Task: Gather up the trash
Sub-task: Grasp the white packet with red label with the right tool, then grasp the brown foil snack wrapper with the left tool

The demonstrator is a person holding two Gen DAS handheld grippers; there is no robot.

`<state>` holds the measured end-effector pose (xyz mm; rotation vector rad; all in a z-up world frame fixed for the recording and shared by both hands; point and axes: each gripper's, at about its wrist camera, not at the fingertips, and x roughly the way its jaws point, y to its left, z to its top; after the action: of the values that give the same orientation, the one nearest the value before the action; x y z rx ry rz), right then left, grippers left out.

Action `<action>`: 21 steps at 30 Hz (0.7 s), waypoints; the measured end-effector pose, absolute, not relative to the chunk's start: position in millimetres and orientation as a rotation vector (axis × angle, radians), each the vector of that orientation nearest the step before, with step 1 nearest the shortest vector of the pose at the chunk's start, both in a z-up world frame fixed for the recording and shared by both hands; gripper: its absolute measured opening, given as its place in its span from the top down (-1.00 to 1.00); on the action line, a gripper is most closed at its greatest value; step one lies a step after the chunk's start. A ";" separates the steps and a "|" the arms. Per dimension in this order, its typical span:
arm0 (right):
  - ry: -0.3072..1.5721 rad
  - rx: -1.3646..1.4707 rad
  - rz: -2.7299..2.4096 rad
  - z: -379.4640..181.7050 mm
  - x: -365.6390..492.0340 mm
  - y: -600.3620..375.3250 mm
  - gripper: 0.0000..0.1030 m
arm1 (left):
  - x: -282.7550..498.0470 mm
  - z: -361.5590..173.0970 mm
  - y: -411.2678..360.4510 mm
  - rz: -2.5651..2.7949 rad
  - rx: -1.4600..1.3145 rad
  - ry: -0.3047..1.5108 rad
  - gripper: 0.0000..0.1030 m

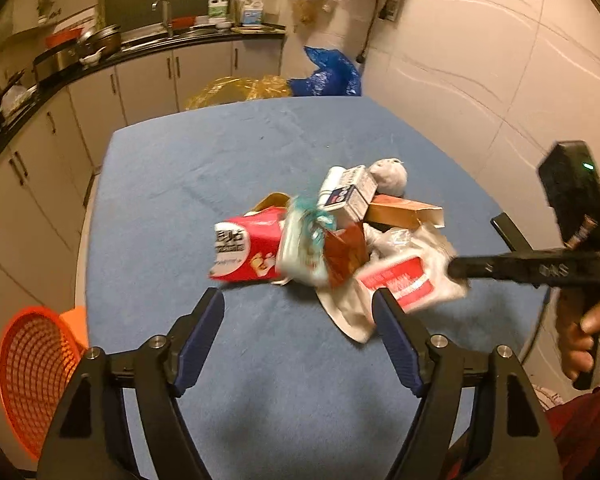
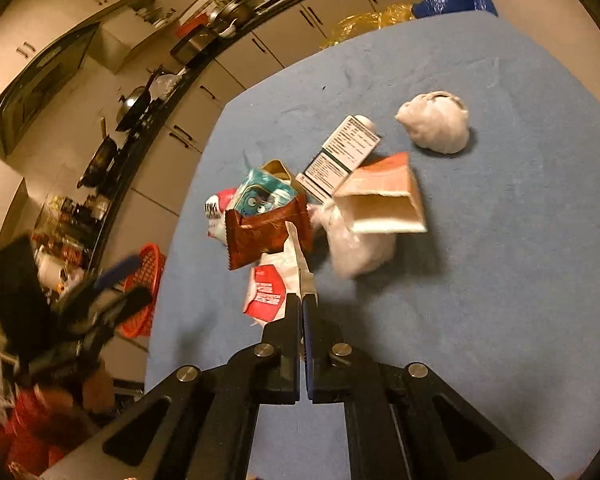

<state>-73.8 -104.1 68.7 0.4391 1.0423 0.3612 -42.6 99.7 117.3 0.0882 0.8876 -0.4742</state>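
A pile of trash lies mid-table: a red and white pack (image 1: 244,252), a teal pack (image 1: 300,248), a brown foil wrapper (image 2: 268,232), a white carton (image 2: 340,156), a brown paper box (image 2: 384,200) and a crumpled white ball (image 2: 436,124). My right gripper (image 2: 302,304) is shut, and a thin edge of the white and red wrapper (image 2: 266,292) is pinched between its pads. In the left wrist view the right gripper (image 1: 456,270) meets that wrapper (image 1: 400,284) from the right. My left gripper (image 1: 300,312) stands open just short of the pile, with nothing between its fingers.
The blue-covered table (image 1: 220,160) has bare cloth around the pile. An orange mesh basket (image 1: 36,368) sits below the table's left edge. Blue (image 1: 328,74) and yellow (image 1: 236,88) plastic bags lie beyond the far edge. A kitchen counter with pans runs along the left.
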 end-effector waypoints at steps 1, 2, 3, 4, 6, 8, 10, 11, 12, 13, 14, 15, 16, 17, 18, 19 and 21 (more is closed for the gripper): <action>1.041 0.442 0.351 69.4 -80.7 -109.1 0.97 | -39.8 115.3 95.9 -0.481 0.094 0.892 -0.46; 1.041 0.451 0.339 68.9 -86.5 -114.4 0.97 | -37.6 113.4 92.7 -0.488 0.098 0.896 -0.46; 1.043 0.462 0.328 68.1 -90.8 -120.4 0.97 | -36.1 111.3 89.5 -0.497 0.101 0.900 -0.46; 1.041 0.479 0.305 67.3 -98.2 -128.4 0.97 | -34.0 108.4 84.7 -0.509 0.106 0.907 -0.46; 1.036 0.502 0.271 67.2 -105.9 -144.7 0.97 | -32.8 105.0 78.0 -0.532 0.116 0.915 -0.46; 1.023 0.534 0.225 67.5 -115.4 -160.8 0.97 | -31.0 102.1 70.9 -0.556 0.127 0.920 -0.46; 1.010 0.552 0.171 68.8 -123.9 -175.1 0.97 | -27.4 98.9 66.3 -0.561 0.129 0.923 -0.46; 1.007 0.558 0.155 70.0 -124.8 -178.9 0.97 | -25.5 96.7 65.1 -0.560 0.124 0.929 -0.46; 1.005 0.564 0.143 69.4 -127.0 -184.4 0.97 | -22.1 94.0 64.3 -0.559 0.112 0.940 -0.46; 1.003 0.568 0.130 69.3 -129.5 -188.2 0.97 | -19.8 91.6 63.3 -0.558 0.104 0.948 -0.46; 1.002 0.569 0.124 68.2 -131.8 -192.7 0.97 | -18.8 89.7 61.4 -0.560 0.102 0.951 -0.46; 1.002 0.570 0.119 68.0 -133.7 -194.0 0.97 | -17.1 87.0 58.6 -0.563 0.105 0.953 -0.46; 1.003 0.571 0.115 67.6 -134.9 -194.8 0.97 | -15.5 83.4 54.7 -0.567 0.112 0.960 -0.46; 1.005 0.572 0.112 67.5 -134.7 -194.9 0.97 | -14.4 80.5 51.1 -0.572 0.118 0.969 -0.46; 1.007 0.571 0.110 67.5 -135.4 -195.0 0.97 | -13.1 77.0 47.1 -0.579 0.126 0.981 -0.46; 1.008 0.571 0.110 67.1 -136.5 -196.0 0.97 | -11.4 71.3 41.2 -0.577 0.145 0.996 -0.46; 1.008 0.569 0.112 68.0 -138.0 -197.3 0.97 | -9.6 65.1 34.2 -0.567 0.169 1.000 -0.46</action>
<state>-138.0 -197.3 68.0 0.5689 1.0081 0.1124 -9.6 34.2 65.1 0.1688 1.0001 -0.5673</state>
